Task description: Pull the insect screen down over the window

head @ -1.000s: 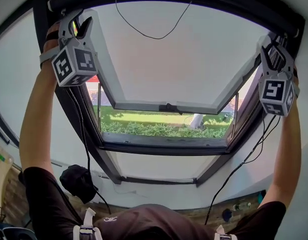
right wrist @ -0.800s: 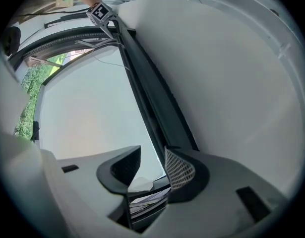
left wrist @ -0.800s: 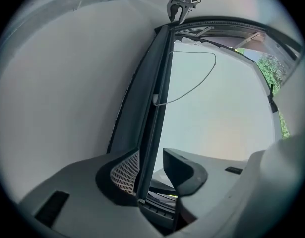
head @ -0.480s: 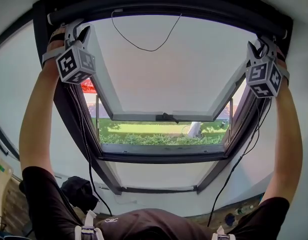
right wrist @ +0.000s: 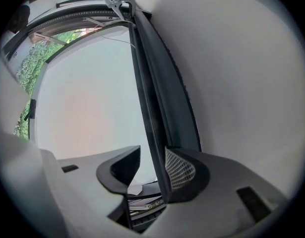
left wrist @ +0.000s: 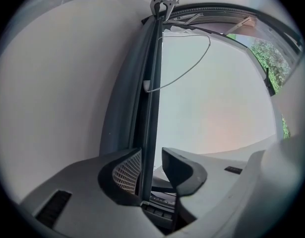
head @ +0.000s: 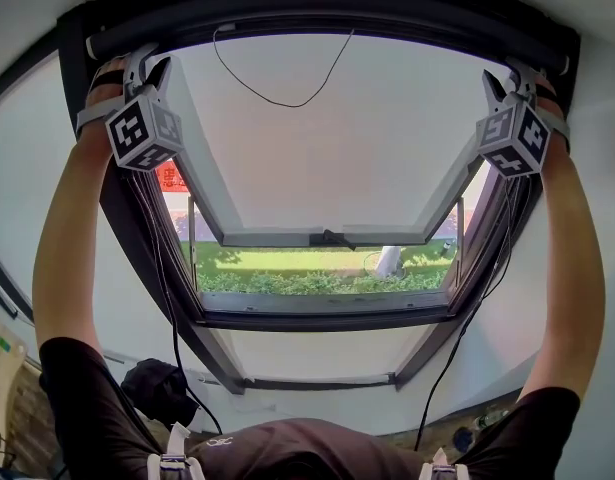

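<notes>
The insect screen's dark pull bar (head: pixel 327 18) lies rolled up along the top of the roof window frame (head: pixel 317 318), with a thin black cord (head: pixel 277 93) looping below it. My left gripper (head: pixel 152 63) is raised to the bar's left end. In the left gripper view the bar (left wrist: pixel 153 83) runs between the jaws (left wrist: pixel 152 160) against the meshed left pad; the jaws are closing, and a gap remains at the other jaw. My right gripper (head: pixel 509 76) is at the bar's right end. There the bar (right wrist: pixel 147 83) rests against the meshed right pad (right wrist: pixel 179 170), and the left jaw stands apart.
The glazed sash (head: pixel 317 148) is swung open, with grass and hedge (head: pixel 317 273) showing below it. Black cables hang from both grippers along the frame's sides. A black bag (head: pixel 157 388) lies on the floor at the lower left.
Both grippers have risen and moved outward to the ends of the bar at the top of the frame. The right one climbed the most.
</notes>
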`<control>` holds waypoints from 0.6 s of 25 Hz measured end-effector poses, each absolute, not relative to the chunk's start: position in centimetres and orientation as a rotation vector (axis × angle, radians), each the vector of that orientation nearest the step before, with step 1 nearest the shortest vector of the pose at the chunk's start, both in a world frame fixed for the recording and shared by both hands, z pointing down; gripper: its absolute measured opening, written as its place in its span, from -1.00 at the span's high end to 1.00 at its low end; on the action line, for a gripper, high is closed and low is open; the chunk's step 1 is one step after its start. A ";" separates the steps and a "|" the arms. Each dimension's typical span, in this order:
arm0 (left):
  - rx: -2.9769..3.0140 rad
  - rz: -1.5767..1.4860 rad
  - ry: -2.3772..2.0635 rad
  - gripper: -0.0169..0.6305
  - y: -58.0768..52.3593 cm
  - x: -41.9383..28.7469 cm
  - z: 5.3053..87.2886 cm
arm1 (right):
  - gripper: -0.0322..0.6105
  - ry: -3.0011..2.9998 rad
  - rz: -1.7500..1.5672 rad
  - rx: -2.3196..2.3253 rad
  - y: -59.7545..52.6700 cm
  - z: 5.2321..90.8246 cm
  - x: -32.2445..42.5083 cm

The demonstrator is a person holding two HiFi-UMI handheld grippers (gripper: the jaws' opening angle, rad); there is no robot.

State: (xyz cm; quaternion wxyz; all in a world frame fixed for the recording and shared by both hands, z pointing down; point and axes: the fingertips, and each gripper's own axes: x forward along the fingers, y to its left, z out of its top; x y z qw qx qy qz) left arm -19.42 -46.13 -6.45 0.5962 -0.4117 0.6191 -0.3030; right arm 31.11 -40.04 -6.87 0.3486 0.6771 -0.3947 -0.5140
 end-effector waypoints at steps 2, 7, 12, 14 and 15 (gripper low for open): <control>-0.957 -0.700 1.437 0.51 -46.3 -19.4 -6.4 | 0.39 -1.017 -1.318 1.740 -40.7 -6.8 31.1; -0.955 -0.702 1.423 0.50 -46.5 -19.2 -6.5 | 0.38 -0.983 -1.296 1.737 -41.9 -7.1 31.9; -0.996 -0.712 1.435 0.51 -46.4 -19.1 -6.4 | 0.38 -0.924 -1.313 1.732 -42.6 -7.3 32.5; -1.008 -0.711 1.437 0.45 -46.6 -19.0 -6.2 | 0.50 -0.932 -1.299 1.771 -42.3 -7.4 32.7; -1.016 -0.705 1.440 0.41 -46.6 -19.0 -6.1 | 0.50 -0.937 -1.298 1.787 -42.3 -7.5 32.6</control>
